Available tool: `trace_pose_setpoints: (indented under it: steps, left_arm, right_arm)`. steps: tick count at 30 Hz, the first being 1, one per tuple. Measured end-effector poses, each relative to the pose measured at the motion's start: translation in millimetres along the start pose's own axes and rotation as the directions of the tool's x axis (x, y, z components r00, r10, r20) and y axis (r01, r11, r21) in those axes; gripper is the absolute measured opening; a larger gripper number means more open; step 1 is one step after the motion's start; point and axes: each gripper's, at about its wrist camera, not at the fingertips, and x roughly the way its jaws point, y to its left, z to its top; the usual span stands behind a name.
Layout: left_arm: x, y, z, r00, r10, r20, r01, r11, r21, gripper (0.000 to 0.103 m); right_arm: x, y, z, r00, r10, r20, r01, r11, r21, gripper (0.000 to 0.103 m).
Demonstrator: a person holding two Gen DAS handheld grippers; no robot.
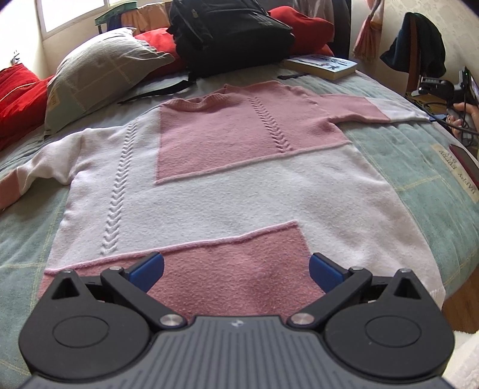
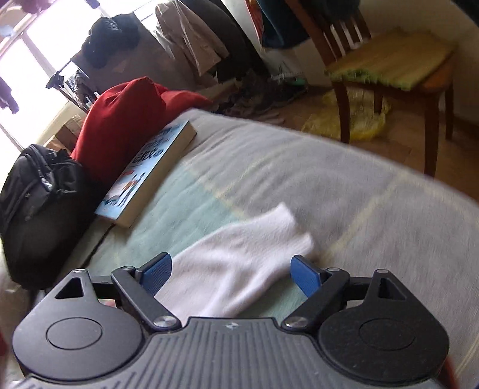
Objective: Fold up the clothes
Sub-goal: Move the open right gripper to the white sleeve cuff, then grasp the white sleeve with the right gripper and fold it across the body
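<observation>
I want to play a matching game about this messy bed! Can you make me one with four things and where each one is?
Things:
1. sweater
2. book
3. backpack
4. striped cushion

Places:
A. on the wooden chair
B. spread flat in the middle of the bed
C. standing at the head of the bed, against the red pillows
D. lying on the bed just beyond the sweater's right sleeve

Right pairs: 1-B, 2-D, 3-C, 4-A
</observation>
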Motion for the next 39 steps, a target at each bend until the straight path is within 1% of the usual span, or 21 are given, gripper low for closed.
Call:
trace_pose_setpoints:
  steps: [2, 4, 5, 7, 8, 9, 12, 14, 15, 16, 17, 18, 22, 24, 26, 28, 30, 33, 35, 37, 39]
  left_arm:
    - [1, -2, 0, 1.0, -0.001, -0.005, 0.001, 1.0, 0.003, 0.102]
    - [2, -2, -1, 1.0, -0.001, -0.009, 0.001, 1.0, 0.004, 0.102]
    - [2, -1, -1, 1.0, -0.001, -0.012, 0.001, 1.0, 0.005, 0.102]
    - [2, 0, -1, 1.0, 0.005, -0.013, -0.005, 1.0, 0.004, 0.102]
    - [1, 1, -1, 1.0, 0.007, -0.01, -0.007, 1.0, 0.001, 0.102]
    - [0, 3, -1, 1.0, 0.005, -0.004, -0.005, 1.0, -0.003, 0.102]
    - [-2, 10, -2, 1.0, 0.0, 0.01, 0.0, 1.0, -0.018, 0.102]
    - [-1, 15, -3, 1.0, 0.002, 0.013, -0.001, 1.0, -0.026, 0.102]
    - [-1, 18, -4, 1.0, 0.004, 0.016, -0.004, 1.0, -0.03, 0.102]
    - [-1, 21, -5, 1.0, 0.007, 0.019, -0.006, 0.999, -0.034, 0.102]
    - [-2, 25, -5, 1.0, 0.01, 0.022, -0.009, 0.999, -0.038, 0.102]
    - [-2, 28, -6, 1.0, 0.012, 0.024, -0.011, 0.999, -0.042, 0.102]
    - [-5, 46, -9, 0.999, 0.017, 0.044, -0.014, 0.998, -0.068, 0.102]
    - [-6, 56, -9, 0.998, 0.031, 0.051, -0.027, 0.997, -0.076, 0.102]
    - [-6, 65, -9, 0.998, 0.039, 0.058, -0.034, 0.996, -0.085, 0.102]
    - [-6, 75, -9, 0.997, 0.035, 0.064, -0.028, 0.994, -0.104, 0.102]
    - [-7, 86, -9, 0.996, 0.048, 0.069, -0.039, 0.991, -0.126, 0.102]
    - [-7, 102, -10, 0.995, 0.074, 0.072, -0.062, 0.985, -0.159, 0.102]
    - [-8, 112, -12, 0.994, 0.081, 0.074, -0.067, 0.982, -0.179, 0.102]
    - [-7, 121, -15, 0.993, 0.092, 0.07, -0.076, 0.978, -0.195, 0.102]
    - [-7, 131, -20, 0.993, 0.101, 0.063, -0.086, 0.974, -0.211, 0.102]
  right_arm:
    - [9, -3, -3, 0.999, 0.03, -0.046, -0.027, 0.998, 0.056, 0.09]
    - [17, -2, -5, 1.0, 0.017, -0.026, -0.016, 0.999, 0.047, 0.09]
    - [21, -1, -5, 1.0, 0.008, -0.014, -0.007, 0.999, 0.042, 0.084]
    - [26, 0, -2, 0.998, -0.049, 0.032, 0.049, 0.999, 0.018, 0.055]
    - [29, 0, 0, 0.995, -0.092, 0.041, 0.091, 0.996, 0.006, 0.019]
    - [30, -1, 1, 0.993, -0.109, 0.05, 0.109, 0.994, 0.006, 0.011]
    - [28, 0, 4, 0.983, -0.161, 0.084, 0.162, 0.987, -0.005, 0.011]
    - [27, 7, 4, 0.976, -0.199, 0.088, 0.203, 0.978, -0.046, 0.012]
    - [26, 12, 4, 0.966, -0.245, 0.081, 0.25, 0.967, -0.058, 0.02]
    - [25, 17, 3, 0.956, -0.284, 0.078, 0.29, 0.954, -0.074, 0.023]
    - [22, 30, -1, 0.953, -0.292, 0.086, 0.3, 0.947, -0.111, 0.033]
    - [18, 43, -5, 0.95, -0.299, 0.095, 0.31, 0.939, -0.148, 0.039]
    - [4, 96, -20, 0.94, -0.315, 0.13, 0.34, 0.894, -0.292, 0.044]
    - [0, 136, -35, 0.971, -0.218, 0.094, 0.238, 0.891, -0.386, 0.046]
    - [3, 181, -54, 0.996, -0.09, 0.001, 0.08, 0.878, -0.473, 0.046]
    - [11, 228, -78, 0.991, 0.008, -0.132, -0.078, 0.84, -0.536, 0.046]
    - [21, 276, -108, 0.961, 0.079, -0.267, -0.225, 0.784, -0.579, 0.046]
    - [37, 342, -159, 0.895, 0.116, -0.431, -0.384, 0.692, -0.611, 0.046]
    - [45, 383, -194, 0.852, 0.118, -0.51, -0.461, 0.629, -0.626, 0.046]
    - [55, 421, -226, 0.818, 0.11, -0.565, -0.518, 0.567, -0.64, 0.046]
    - [64, 449, -254, 0.786, 0.101, -0.61, -0.563, 0.526, -0.638, 0.046]
